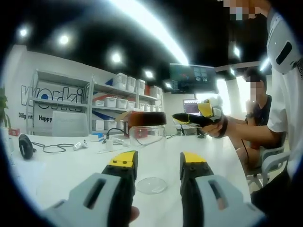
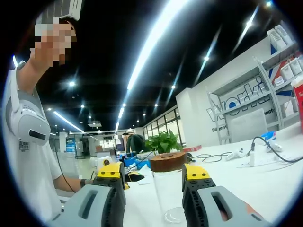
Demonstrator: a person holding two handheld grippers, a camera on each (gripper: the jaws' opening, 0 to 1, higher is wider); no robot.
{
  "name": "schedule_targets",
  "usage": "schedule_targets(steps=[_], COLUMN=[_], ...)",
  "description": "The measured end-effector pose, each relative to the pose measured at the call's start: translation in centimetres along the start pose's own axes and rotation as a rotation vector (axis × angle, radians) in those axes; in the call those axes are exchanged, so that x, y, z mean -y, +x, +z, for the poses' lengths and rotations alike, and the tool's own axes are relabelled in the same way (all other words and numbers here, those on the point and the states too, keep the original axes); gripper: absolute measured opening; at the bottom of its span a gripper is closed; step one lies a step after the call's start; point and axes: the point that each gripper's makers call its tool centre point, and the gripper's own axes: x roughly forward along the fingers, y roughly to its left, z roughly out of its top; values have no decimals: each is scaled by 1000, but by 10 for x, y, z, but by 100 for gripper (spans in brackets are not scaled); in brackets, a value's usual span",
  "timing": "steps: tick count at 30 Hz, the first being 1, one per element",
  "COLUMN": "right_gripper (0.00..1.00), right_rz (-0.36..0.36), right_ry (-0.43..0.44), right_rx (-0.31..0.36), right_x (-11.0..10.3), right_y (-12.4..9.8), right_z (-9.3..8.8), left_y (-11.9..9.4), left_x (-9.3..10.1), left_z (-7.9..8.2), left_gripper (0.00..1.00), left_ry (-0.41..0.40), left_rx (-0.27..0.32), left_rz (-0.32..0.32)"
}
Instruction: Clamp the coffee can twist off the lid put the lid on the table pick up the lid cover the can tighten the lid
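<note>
I hold two grippers over a wide white counter (image 1: 66, 170) in a bright room with long ceiling lights. In the left gripper view, white shelves (image 1: 113, 97) with storage boxes line the far wall. A black handheld device (image 1: 26, 145) with a cord lies near the counter's left edge, and small white items sit farther back.

The coffee can (image 1: 147, 139), a clear jar with a brown lid (image 1: 147, 118) on top, stands upright on the counter ahead of my left gripper (image 1: 158, 163). Those jaws are apart and hold nothing; open counter lies all around the can. My right gripper (image 1: 199, 119) reaches in from the right at lid height, just beside the lid; I cannot tell whether it touches. A seated person (image 1: 258, 113) is behind it, past the counter's right edge.

In the right gripper view, my right gripper (image 2: 154, 175) has its jaws apart on either side of the can (image 2: 168, 191), level with the lid (image 2: 167, 161). A green plant (image 2: 163, 141) stands behind, and a person in a white shirt (image 2: 28, 156) stands at the left.
</note>
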Motion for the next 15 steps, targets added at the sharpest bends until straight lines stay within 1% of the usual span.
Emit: schedule_targets(steps=[2,4,6,12,15], right_gripper=[42,38,38,35,34], right_rz=[-12,-21,-34,-56,-71], right_ry=[6,14,22,52,73], right_rx=[2,10,19,11,24], right_x=[0,0,1,-2,-2], right_y=[-4,-7,-9,-14,-16], right_z=[-2,-3,-4,-19,-23], left_y=[-1,-2,-3,-6,-9], left_x=[1,2,3,8,10], left_z=[-2,-4,-6,-13,-22], left_gripper=[26,25,24,23,23], left_ry=[-3,-8,-13,-29,-46], left_rx=[-3,-8,-10,-24,-41], left_rz=[8,12,16,21,22])
